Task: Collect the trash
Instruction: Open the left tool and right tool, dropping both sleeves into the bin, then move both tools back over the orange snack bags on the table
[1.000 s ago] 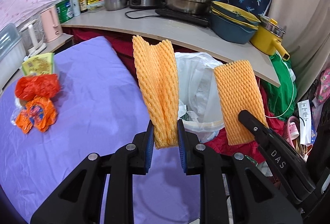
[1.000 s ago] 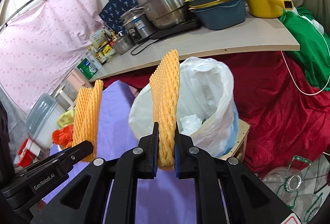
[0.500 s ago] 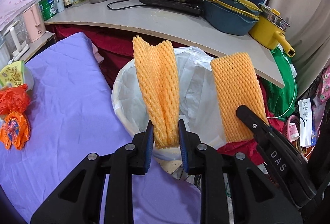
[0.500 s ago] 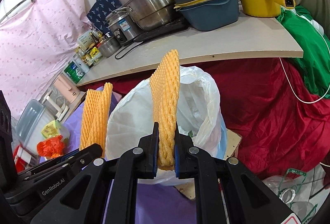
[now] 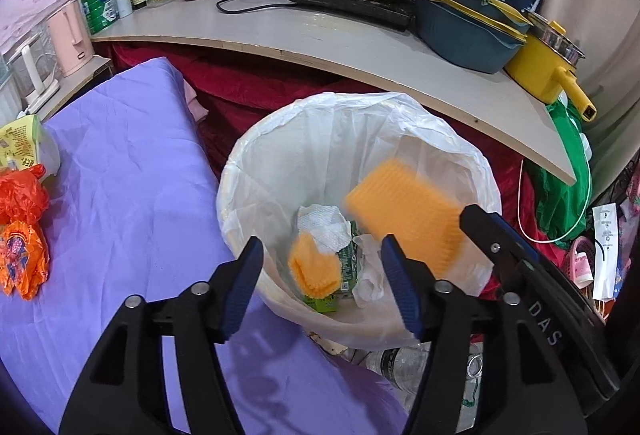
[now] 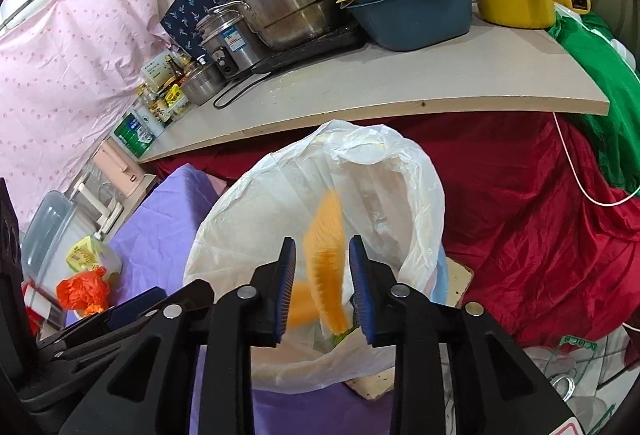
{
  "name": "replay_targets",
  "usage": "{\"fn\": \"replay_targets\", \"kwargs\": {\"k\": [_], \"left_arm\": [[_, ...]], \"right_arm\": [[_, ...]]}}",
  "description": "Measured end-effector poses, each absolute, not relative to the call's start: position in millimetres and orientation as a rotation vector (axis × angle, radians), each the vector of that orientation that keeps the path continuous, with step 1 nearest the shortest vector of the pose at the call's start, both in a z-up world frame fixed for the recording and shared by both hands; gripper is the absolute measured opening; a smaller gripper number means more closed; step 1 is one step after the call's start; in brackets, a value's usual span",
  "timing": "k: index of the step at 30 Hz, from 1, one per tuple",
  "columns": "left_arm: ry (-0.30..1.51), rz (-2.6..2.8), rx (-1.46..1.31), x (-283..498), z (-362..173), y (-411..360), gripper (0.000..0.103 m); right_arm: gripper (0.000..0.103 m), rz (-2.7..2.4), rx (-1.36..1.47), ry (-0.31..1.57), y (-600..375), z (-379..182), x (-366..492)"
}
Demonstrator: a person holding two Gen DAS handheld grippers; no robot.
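A: How's the left gripper [image 5: 322,281] standing?
B: Its two blue-padded fingers [image 5: 242,285] are spread wide apart, with nothing touching either pad.

A: And the right gripper [image 6: 322,285]?
B: Parted too, though with a narrower gap. It pokes in from the right side of the left camera's view, angled toward the left one, close beside it

Black left gripper [image 5: 322,281], blue ribbed pads [image 5: 244,283], silver screws, "DAS" lettering
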State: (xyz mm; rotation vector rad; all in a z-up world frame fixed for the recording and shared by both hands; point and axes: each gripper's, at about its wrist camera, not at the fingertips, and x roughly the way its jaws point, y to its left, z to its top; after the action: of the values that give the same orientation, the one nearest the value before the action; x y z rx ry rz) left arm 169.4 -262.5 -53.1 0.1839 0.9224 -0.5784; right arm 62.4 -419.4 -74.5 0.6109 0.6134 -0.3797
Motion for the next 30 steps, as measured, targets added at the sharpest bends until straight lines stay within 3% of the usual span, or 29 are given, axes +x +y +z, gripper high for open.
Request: {"fn": "replay_targets", "kwargs": {"k": [3,30], "left_arm": [[0.928,-0.567,0.165,172,-53,-258,0.067],[0.834,-0.452,0.101,148,-18,-174,0.068]], "right_arm": [[0.040,-0.393,0.619,0.601,-421,-73,59],[0.063,-0.352,0.567,0.550,-364,-37,28]]}}
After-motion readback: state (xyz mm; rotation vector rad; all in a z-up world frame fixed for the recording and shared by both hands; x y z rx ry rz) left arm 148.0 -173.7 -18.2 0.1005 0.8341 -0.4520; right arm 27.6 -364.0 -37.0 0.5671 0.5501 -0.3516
